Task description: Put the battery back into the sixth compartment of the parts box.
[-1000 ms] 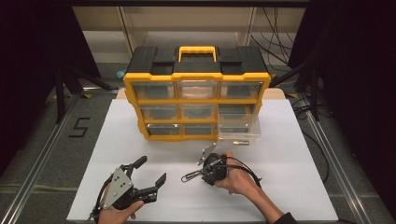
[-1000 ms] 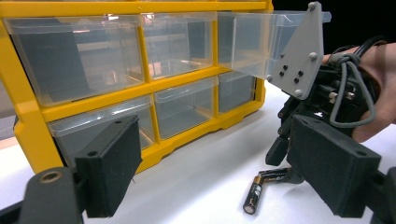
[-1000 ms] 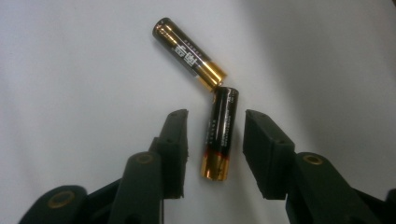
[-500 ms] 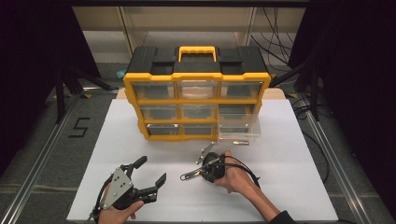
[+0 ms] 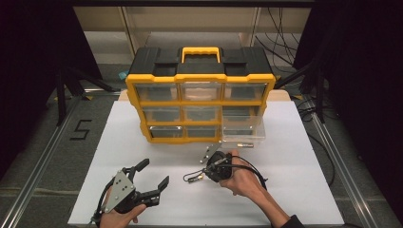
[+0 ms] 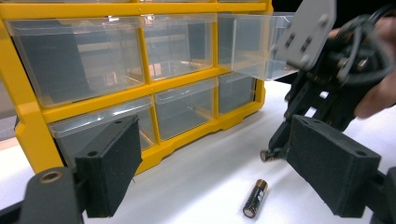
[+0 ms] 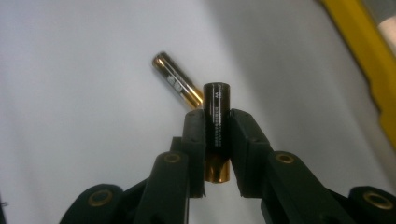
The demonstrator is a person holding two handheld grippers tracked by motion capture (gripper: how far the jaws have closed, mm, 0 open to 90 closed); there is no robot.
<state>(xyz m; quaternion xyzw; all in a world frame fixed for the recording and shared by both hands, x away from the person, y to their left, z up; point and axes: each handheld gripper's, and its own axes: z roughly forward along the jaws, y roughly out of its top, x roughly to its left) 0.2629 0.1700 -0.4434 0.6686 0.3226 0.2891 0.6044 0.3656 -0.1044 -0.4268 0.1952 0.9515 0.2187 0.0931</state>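
My right gripper (image 7: 217, 128) is shut on a black and gold battery (image 7: 216, 105), held just above the white table. A second battery (image 7: 176, 85) lies flat on the table just beyond it, and it also lies near the bottom of the left gripper view (image 6: 255, 198). In the high view the right gripper (image 5: 198, 176) points left at the table's middle front. My left gripper (image 5: 153, 173) stands open to its left with nothing between its jaws (image 6: 219, 172), facing the yellow and black drawer organizer (image 5: 199, 78).
The organizer's bottom right clear drawer (image 5: 243, 129) is pulled out over the table. A small battery-like object (image 5: 244, 144) lies at that drawer's front edge. The white table board (image 5: 304, 190) is bare to the right and left of the hands.
The right hand has edged slightly toward the organizer with the battery still in its jaws. The left gripper has not moved.
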